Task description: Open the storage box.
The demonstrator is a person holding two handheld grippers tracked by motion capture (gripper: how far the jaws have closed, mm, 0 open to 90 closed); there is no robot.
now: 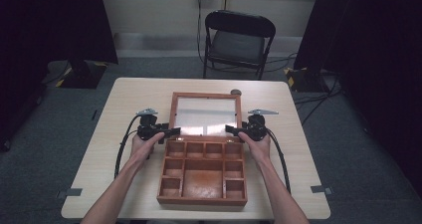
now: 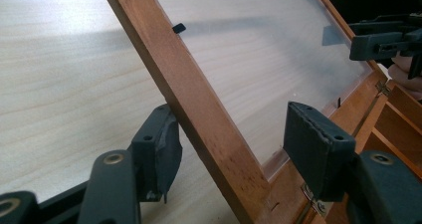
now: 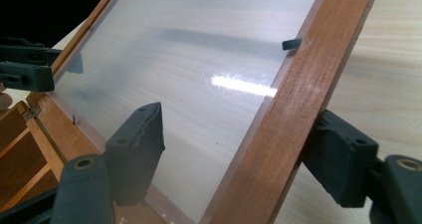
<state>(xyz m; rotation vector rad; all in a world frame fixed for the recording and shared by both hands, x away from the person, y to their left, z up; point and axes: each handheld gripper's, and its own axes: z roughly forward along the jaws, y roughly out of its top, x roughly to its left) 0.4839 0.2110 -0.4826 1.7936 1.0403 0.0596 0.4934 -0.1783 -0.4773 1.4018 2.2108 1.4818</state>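
Box lid (image 1: 205, 115) laid fully open on worktop (image 1: 134, 92) — left tool (image 1: 173, 132), right tool (image 1: 230, 129) straddle its side rails, jaws slack, releasing.

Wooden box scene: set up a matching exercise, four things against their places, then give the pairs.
1. lid
2. chair
3. left hand-held gripper
4. right hand-held gripper

A. behind the table's far edge
B. at the lid's right side rail
C. swung open, lying back beyond the compartments
D. at the lid's left side rail

Pairs: 1-C, 2-A, 3-D, 4-B
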